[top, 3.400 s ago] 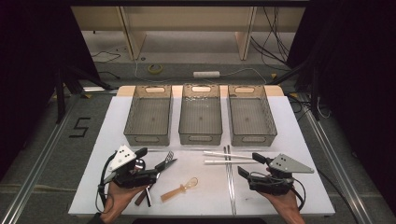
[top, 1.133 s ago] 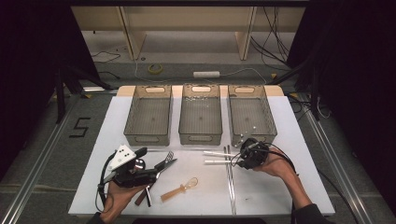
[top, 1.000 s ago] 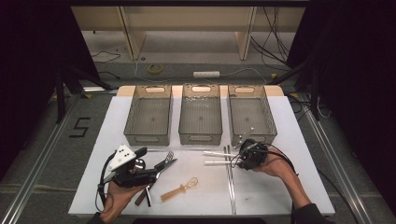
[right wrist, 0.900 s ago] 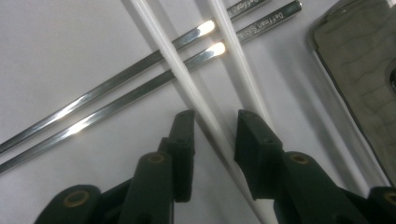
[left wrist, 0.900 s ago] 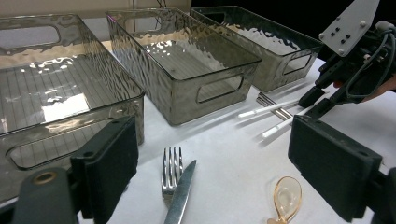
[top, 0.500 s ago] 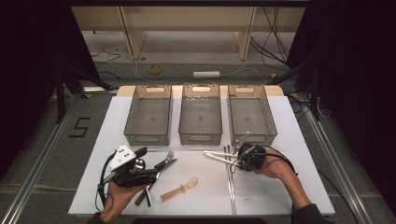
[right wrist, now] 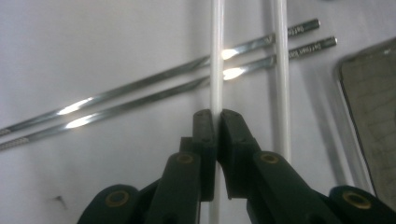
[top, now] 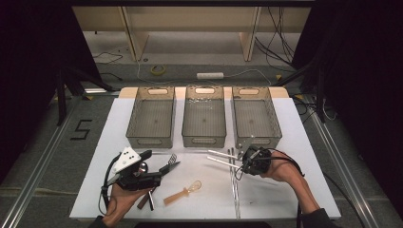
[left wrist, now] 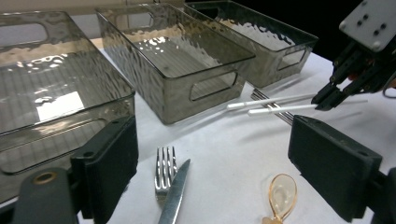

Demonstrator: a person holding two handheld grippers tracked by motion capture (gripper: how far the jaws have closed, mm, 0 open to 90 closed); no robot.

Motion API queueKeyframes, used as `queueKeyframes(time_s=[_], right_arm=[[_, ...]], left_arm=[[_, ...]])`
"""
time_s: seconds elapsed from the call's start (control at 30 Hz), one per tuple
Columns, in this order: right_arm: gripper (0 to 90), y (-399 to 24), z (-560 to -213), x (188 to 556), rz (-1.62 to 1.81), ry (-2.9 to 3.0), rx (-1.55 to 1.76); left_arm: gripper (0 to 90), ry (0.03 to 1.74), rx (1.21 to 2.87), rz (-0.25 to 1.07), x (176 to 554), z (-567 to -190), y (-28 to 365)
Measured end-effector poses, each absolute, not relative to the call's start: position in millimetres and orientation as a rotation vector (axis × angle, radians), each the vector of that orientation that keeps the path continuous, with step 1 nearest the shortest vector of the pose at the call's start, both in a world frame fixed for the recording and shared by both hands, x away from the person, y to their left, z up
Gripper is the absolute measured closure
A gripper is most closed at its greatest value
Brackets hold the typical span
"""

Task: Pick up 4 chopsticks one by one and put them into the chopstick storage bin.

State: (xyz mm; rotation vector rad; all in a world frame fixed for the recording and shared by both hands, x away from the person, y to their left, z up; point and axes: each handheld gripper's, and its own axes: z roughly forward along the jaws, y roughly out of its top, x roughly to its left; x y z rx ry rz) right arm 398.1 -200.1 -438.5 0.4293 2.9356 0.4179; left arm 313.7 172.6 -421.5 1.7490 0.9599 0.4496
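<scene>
Fingers (right wrist: 215,122) pinch a thin, smooth white chopstick (right wrist: 217,56).

Both grippers are black: the left gripper (top: 167,166) carries a white three-cornered plate with dark dots, and a black cable trails behind that plate (another loops off the right gripper (top: 240,164)); brass rivets stud the right jaws' arms

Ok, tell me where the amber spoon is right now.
In the high view the amber spoon lies on the white table, near the front edge, just right of the left gripper and below the fork.
</scene>
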Motion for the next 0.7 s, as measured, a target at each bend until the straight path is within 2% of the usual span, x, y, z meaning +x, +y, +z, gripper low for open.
queueKeyframes(time_s=[0.13,0.37,0.7], right_arm=[[85.8,-194.7,-430.3,391.5,0.454,2.933,0.4],[85.9,-176.9,-418.3,378.5,0.483,2.936,0.311],[85.9,-150.7,-411.7,362.0,0.463,2.955,0.162]], left_arm=[[15.6,0.94,1.795,0.375,320.3,-420.1,165.8],[15.6,0.851,1.928,0.38,330.7,-417.2,140.7],[16.2,0.734,2.122,0.323,344.4,-421.6,110.9]])
